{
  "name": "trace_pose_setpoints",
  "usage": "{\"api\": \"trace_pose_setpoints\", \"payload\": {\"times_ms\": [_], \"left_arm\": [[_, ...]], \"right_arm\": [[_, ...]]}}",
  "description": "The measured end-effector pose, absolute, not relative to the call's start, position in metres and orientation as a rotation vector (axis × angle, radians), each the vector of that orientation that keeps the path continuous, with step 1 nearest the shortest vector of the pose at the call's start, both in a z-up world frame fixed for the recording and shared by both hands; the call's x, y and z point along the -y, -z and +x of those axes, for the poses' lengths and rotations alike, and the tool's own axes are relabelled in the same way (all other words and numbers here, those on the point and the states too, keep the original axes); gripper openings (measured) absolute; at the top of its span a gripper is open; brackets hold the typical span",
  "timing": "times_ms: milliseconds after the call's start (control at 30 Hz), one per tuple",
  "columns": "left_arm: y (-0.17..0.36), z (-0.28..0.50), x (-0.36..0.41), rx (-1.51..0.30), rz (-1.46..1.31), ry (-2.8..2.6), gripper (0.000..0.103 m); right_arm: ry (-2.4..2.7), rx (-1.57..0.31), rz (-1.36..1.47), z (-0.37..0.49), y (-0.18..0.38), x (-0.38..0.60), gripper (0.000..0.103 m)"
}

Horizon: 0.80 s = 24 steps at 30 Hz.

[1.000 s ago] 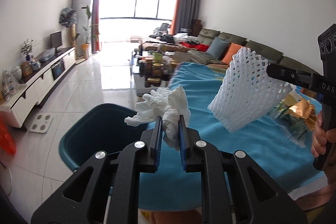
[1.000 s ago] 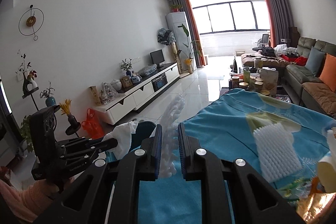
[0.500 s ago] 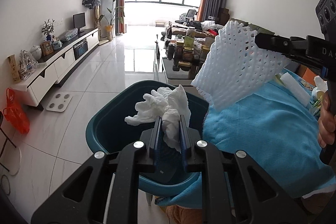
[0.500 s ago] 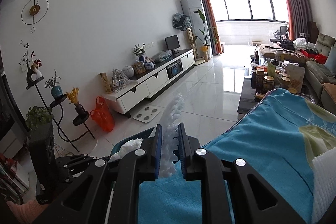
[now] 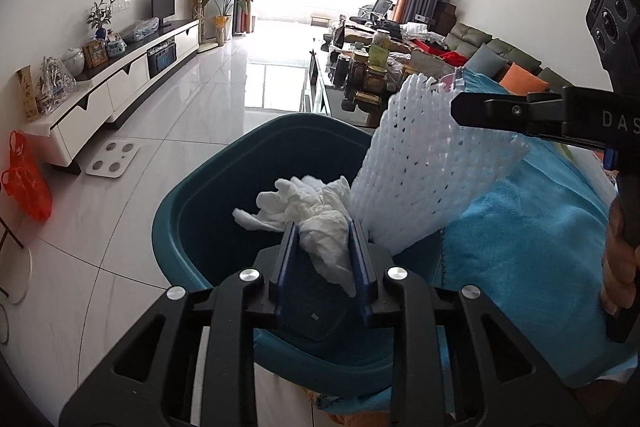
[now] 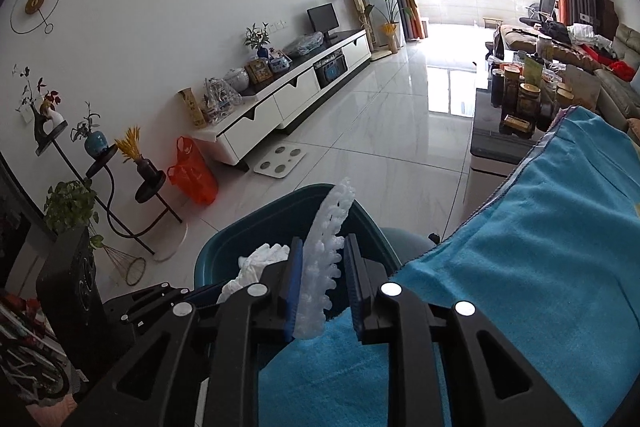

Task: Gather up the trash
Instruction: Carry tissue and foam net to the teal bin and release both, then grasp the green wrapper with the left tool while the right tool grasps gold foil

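A dark teal bin [image 5: 172, 211] stands on the floor against the table covered by a blue cloth [image 5: 520, 235]. My left gripper [image 5: 324, 227] hangs over the bin's mouth; its jaws are opening, and a crumpled white tissue [image 5: 304, 203] sits loosely between them. From the right, my right gripper [image 5: 460, 111] reaches in with a white foam net [image 5: 424, 167] hanging over the bin's rim. In the right wrist view the right gripper [image 6: 322, 247] is also opening; the foam net [image 6: 336, 203] leans on its left pad, clear of the right one. Below it are the bin [image 6: 240, 227] and tissue [image 6: 260, 259].
Beyond the bin stands a low coffee table [image 5: 360, 71] crowded with jars. A white TV cabinet [image 5: 112, 87] lines the left wall, with a bathroom scale [image 5: 112, 159] and an orange bag [image 5: 28, 183] on the tiled floor. A plant stand [image 6: 100, 163] is nearer. A hand [image 5: 620, 267] grips the right handle.
Both grippers moved from over the table to above the bin and sank toward it. Both pairs of jaws have spread apart, loosening the tissue and the foam net.
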<state>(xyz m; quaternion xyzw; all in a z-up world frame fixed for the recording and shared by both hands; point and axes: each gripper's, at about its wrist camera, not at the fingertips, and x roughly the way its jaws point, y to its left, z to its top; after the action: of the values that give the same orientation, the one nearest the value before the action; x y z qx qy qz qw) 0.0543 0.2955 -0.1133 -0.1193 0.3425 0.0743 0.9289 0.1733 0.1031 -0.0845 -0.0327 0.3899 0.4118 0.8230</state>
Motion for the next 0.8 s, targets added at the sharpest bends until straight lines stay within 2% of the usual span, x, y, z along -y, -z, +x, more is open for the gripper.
{"api": "trace_pose_setpoints", "payload": {"times_ms": [33, 133, 233, 400, 533, 633, 800], "left_arm": [[0.115, 0.057, -0.297, -0.704, -0.251, -0.153, 0.034], [0.118, 0.057, -0.302, -0.709, -0.255, -0.163, 0.036], [0.115, 0.054, -0.303, -0.695, -0.244, -0.177, 0.037], [0.088, 0.038, -0.283, -0.607, -0.204, -0.153, 0.046], [0.056, 0.022, -0.255, -0.517, -0.164, -0.082, 0.055], [0.036, 0.012, -0.225, -0.472, -0.142, -0.004, 0.061], [0.020, 0.007, -0.162, -0.445, -0.101, 0.160, 0.062]], "right_arm": [[-0.875, -0.834, -0.073, 0.173, 0.085, -0.104, 0.030], [-0.875, -0.834, -0.068, 0.171, 0.085, -0.101, 0.034], [-0.873, -0.830, -0.053, 0.170, 0.083, -0.094, 0.035], [-0.884, -0.786, -0.027, 0.161, 0.068, -0.066, 0.036], [-0.878, -0.693, -0.028, 0.141, 0.046, -0.034, 0.046], [-0.853, -0.628, -0.033, 0.127, 0.031, -0.004, 0.047], [-0.771, -0.546, -0.032, 0.105, 0.012, 0.048, 0.047]]}}
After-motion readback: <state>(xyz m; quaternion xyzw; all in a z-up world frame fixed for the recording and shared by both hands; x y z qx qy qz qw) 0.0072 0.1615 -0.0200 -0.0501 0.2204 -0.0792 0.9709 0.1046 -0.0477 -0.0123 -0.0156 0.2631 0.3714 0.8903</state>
